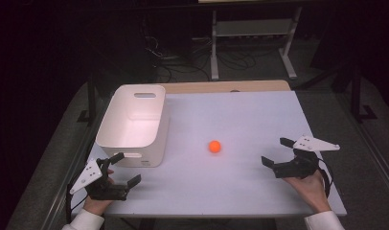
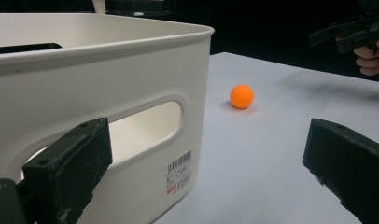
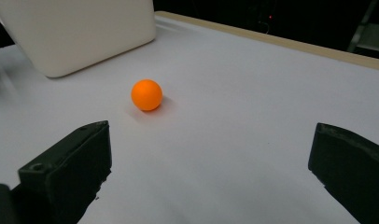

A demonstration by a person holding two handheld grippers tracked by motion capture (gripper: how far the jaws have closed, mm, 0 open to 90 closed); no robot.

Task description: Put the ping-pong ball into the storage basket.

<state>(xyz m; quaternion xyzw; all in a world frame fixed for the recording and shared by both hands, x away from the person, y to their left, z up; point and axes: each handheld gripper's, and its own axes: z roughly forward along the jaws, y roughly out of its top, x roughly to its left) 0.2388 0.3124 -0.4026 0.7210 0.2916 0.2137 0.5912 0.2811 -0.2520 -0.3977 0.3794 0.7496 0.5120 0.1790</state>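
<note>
Each hand-held gripper, left point(image 1: 121, 169) and right point(image 1: 279, 151), has blocky black jaws, a pale grey three-cornered plate with dark holes, and a black cable. White sleeves point(image 1: 85, 221) cover both wrists.

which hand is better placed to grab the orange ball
Right, likely. The right hand-held gripper is open, facing the ball across bare table. The left hand-held gripper sits beside the bin, farther away.
</note>
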